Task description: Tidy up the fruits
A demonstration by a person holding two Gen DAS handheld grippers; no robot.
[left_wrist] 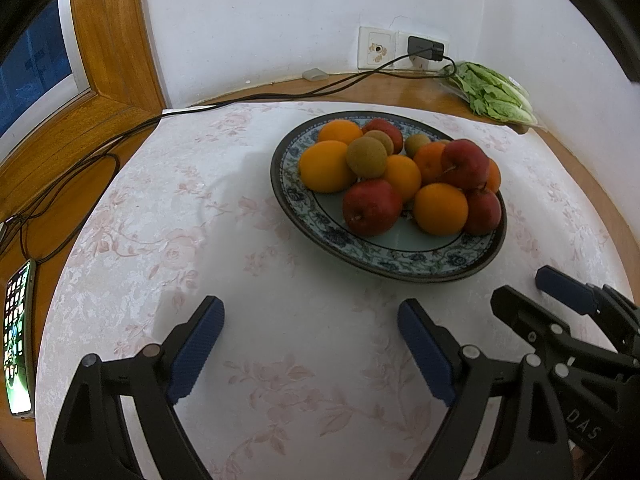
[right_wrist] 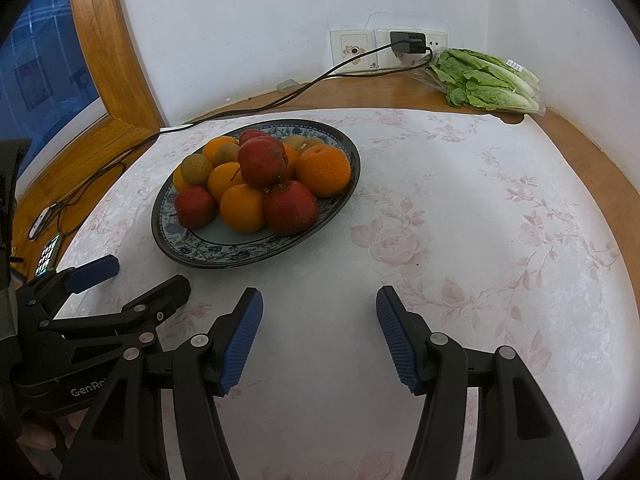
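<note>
Two hand-held grippers hover low over a round table covered with a pale cloth (left_wrist: 280, 320) printed with faint pink roses.

The left gripper (left_wrist: 310, 316) has black arms and blue ribbed pads. Its jaws stand wide apart, with only bare cloth between them; it holds nothing and touches nothing.

The right gripper (right_wrist: 319, 306) is built the same way. Its jaws are also apart, a little narrower than the left pair, and again only cloth shows in the gap. It holds nothing. In the left wrist view it appears at the right edge (left_wrist: 532, 288), just beside the left gripper.

Beyond both grippers, and apart from them, sits a shallow plate (left_wrist: 384, 258) with a blue floral rim. It carries a heap of fruit: oranges (left_wrist: 440, 209), red apples (left_wrist: 372, 207) and small brownish-green kiwis (left_wrist: 366, 157). One apple (right_wrist: 262, 162) rests on top of the pile. All the fruit lies on the plate; none is on the cloth.

At the back of the table, near the white wall, lies a bag of lettuce (right_wrist: 486, 80). A black charger (right_wrist: 408, 42) is plugged into a wall socket, and its cable (left_wrist: 100, 148) trails along the table edge toward a lit phone (left_wrist: 18, 340) on the left.
</note>
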